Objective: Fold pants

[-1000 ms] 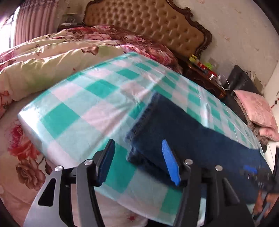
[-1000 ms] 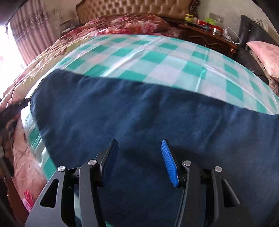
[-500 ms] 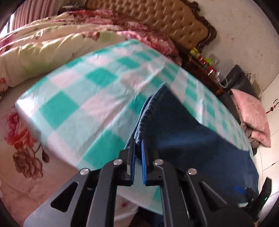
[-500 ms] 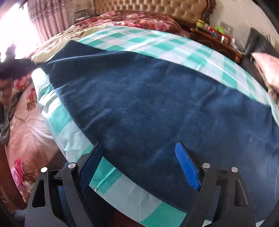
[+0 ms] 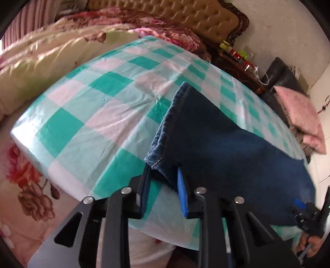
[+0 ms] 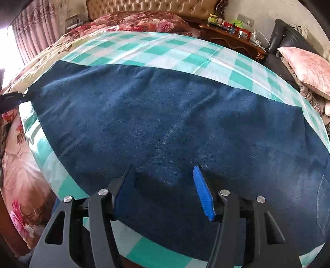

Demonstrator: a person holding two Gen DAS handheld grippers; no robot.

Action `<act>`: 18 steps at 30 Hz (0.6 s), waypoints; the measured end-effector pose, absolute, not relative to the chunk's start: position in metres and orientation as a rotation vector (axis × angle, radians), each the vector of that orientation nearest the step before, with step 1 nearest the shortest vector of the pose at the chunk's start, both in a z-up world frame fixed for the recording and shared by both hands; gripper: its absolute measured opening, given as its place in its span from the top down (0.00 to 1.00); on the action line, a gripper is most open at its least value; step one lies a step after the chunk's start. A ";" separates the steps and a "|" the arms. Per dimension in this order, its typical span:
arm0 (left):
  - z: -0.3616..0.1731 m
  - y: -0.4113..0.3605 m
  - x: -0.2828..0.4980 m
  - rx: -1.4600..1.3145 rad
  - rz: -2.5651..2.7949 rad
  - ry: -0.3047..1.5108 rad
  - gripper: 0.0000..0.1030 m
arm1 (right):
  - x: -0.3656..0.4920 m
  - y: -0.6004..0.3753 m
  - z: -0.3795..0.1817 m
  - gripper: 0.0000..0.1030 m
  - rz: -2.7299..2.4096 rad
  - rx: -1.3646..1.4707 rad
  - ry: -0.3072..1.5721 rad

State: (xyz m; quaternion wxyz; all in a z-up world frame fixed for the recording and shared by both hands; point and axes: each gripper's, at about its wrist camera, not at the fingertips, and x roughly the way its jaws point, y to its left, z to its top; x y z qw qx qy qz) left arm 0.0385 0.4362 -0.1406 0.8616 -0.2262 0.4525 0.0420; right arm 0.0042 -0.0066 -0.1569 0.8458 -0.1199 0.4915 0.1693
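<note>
Dark blue jeans [image 5: 226, 148] lie flat, legs together, across the green-checked table cover [image 5: 92, 107]. My left gripper [image 5: 163, 168] is at the leg hem [image 5: 165, 127]. Its jaws are opening, and the near hem corner sits loosely between the fingertips. My right gripper [image 6: 164, 168] hovers over the middle of the jeans [image 6: 165, 115] near their front edge. Its jaws are closing but still wide, with flat denim below them and nothing pinched. The left gripper [image 6: 14, 98] shows dark at the hem end in the right wrist view. The right gripper [image 5: 303, 208] appears low right in the left wrist view.
A floral quilt [image 5: 41, 57] is heaped on the bed beyond the cover [image 6: 165, 49], under a tufted headboard [image 5: 196, 18]. A wooden nightstand [image 6: 233, 39] holds bottles. A pink pillow [image 6: 305, 66] rests on a black seat. A hand [image 5: 309, 243] holds the right gripper.
My left jaws closed on the hem corner, lifting it slightly, and have now parted a little. The right gripper slid sideways along the jeans; its jaws widened, then narrowed.
</note>
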 end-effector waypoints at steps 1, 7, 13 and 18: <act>-0.141 0.435 0.039 -0.463 0.077 0.956 0.81 | 0.003 -0.008 -0.157 0.47 0.357 -0.251 1.041; -0.125 0.435 0.039 -0.461 0.064 0.925 0.84 | 0.000 -0.010 -0.158 0.46 0.350 -0.255 1.046; -0.069 0.374 0.039 -0.111 0.182 0.879 0.84 | 0.011 -0.032 -0.143 0.41 0.359 -0.105 1.053; -0.023 0.237 0.040 0.412 0.223 0.779 0.84 | 0.023 -0.085 -0.116 0.33 0.284 0.048 0.996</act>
